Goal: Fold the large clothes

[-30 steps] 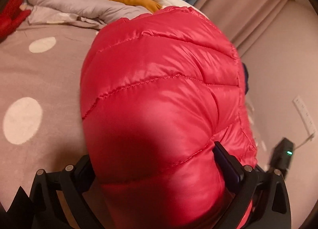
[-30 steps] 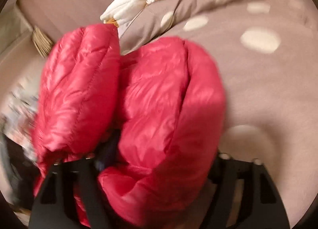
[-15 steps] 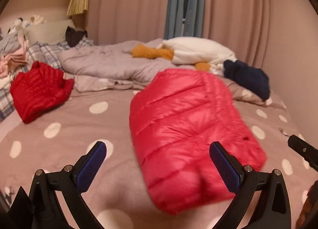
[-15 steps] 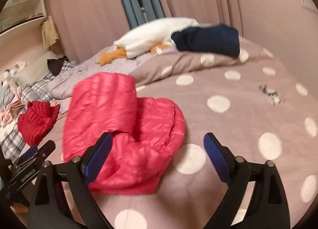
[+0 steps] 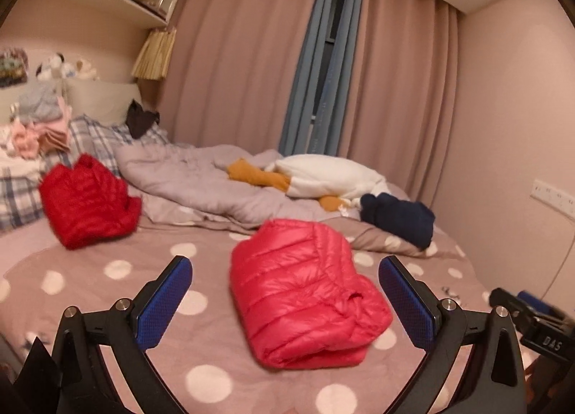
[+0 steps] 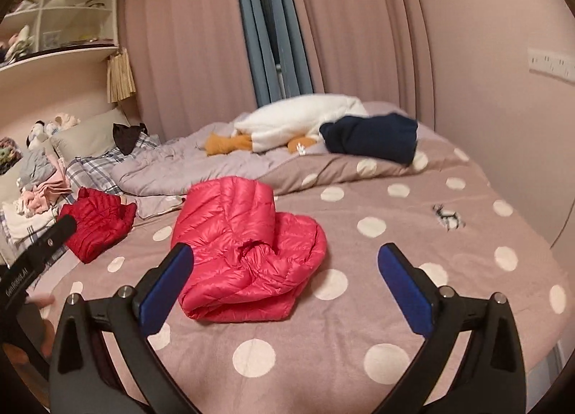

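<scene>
The folded pink down jacket lies on the polka-dot bedspread, clear of both grippers. The left gripper gapes empty; the right gripper has just been opening, nothing between its jaws. A red jacket, rumpled grey duvet, white plush and navy garment crowd the far side

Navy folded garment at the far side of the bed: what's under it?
The navy folded garment rests on a raised polka-dot quilt fold, beside a white plush toy. Whatever lies beneath that fold is covered.
</scene>
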`<state>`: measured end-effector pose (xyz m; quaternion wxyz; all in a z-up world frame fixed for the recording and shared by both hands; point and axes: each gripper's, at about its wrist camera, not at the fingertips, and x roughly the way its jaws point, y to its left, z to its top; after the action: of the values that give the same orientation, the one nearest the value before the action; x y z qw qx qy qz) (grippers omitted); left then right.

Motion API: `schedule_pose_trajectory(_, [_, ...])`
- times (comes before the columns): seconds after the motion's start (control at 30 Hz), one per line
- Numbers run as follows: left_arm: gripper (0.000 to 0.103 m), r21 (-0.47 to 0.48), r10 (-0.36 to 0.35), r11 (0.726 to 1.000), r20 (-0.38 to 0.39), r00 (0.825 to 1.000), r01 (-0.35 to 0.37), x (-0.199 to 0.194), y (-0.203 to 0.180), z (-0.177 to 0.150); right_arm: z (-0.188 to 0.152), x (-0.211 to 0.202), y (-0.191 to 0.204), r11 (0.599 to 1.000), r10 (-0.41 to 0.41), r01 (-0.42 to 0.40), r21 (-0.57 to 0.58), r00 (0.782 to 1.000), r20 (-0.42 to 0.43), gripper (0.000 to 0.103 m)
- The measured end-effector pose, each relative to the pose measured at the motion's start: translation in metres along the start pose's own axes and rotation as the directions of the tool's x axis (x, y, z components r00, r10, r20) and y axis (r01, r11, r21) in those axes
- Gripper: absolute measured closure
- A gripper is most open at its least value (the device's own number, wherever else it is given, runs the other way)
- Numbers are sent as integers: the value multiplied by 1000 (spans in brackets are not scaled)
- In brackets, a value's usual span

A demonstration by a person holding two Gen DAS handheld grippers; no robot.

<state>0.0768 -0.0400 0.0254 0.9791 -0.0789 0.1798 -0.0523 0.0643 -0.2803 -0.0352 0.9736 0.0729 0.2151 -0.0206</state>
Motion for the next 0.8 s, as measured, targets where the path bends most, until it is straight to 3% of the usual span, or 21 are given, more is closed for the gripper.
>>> schedule_pose_trajectory(0.4, [0,29,-85,996,17,996,84,-7,-1,-7,-5,-19,17,999,-29,30,-32,999,24,0])
schedule_pose_trajectory(0.8, [0,16,-71,997,7,997,71,-8,4,-8,-7,-18,23,999,-42,42,-26,999,13,0])
